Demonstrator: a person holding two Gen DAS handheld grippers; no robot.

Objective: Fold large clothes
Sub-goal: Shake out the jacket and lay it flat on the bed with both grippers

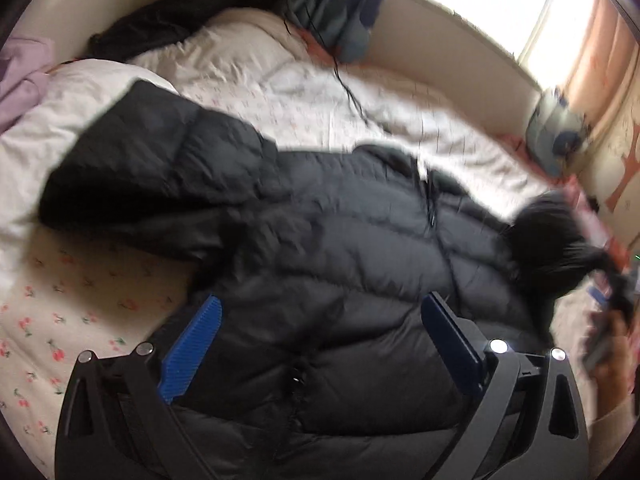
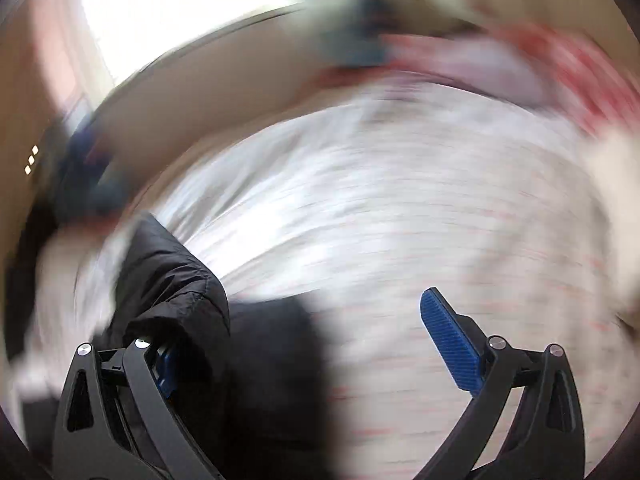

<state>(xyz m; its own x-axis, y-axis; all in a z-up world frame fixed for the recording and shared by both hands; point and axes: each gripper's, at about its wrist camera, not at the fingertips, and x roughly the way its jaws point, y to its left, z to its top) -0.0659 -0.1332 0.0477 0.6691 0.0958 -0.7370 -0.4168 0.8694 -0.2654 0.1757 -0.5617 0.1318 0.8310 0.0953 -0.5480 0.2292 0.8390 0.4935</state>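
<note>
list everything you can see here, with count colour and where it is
puffer coat: 1, black, spread across the bed
bed sheet: 1, white with small red flowers, under the coat
quilt: 1, cream, at the far side of the bed
dark garment: 1, black, heaped against the headboard
lilac cloth: 1, far left edge
cable: 1, black, trailing over the sheet
window: 1, bright, top right
left tool: 1, black with blue pads, open over the coat
right tool: 1, same colours, open, coat fabric over its left finger
</note>
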